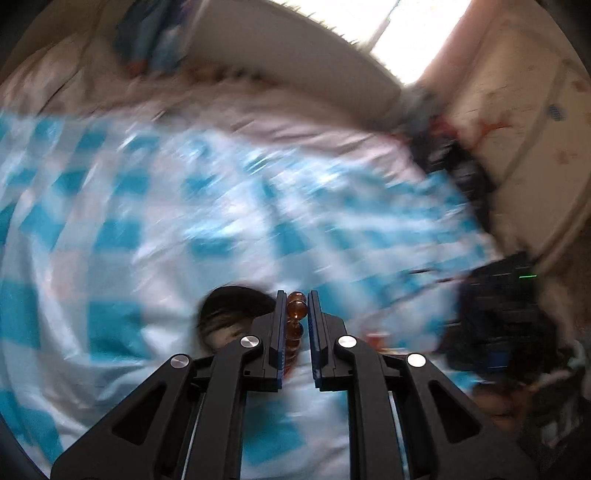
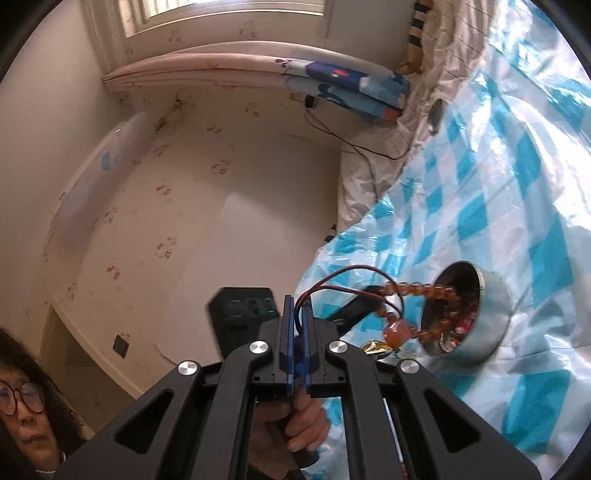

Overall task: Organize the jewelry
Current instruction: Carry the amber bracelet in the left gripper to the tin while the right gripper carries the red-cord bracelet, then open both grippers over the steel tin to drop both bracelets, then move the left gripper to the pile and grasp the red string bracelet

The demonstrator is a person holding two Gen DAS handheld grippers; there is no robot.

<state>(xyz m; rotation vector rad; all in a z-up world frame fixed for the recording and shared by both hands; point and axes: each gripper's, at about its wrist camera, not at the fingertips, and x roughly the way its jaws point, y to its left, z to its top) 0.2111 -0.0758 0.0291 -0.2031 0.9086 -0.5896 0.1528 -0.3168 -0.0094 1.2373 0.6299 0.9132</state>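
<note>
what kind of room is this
Most likely a bedroom at home: a bed spread with a blue-and-white checked sheet, folded bedding stacked by the window, and patterned wallpaper on the wall.

The left gripper [image 1: 297, 308] was matt black plastic with bright round metal pins and blue pads; between its jaws sat glossy, translucent amber beads [image 1: 296, 310], smooth as glass or resin. The right gripper [image 2: 297, 308] had the same matt black plastic, polished pins and blue pads. The checked blue and white sheet [image 2: 480, 206] over the bed looked like thin plastic, shiny and creased. Beneath it the pale bedsheet [image 2: 369, 173] was matt, wrinkled cloth. The round tin [image 2: 491, 317] looked like dull brushed metal, smooth on its wall. A reddish cord [image 2: 351, 275] appeared thin and slightly glossy. The wall [image 2: 184, 184] was matt.
</note>
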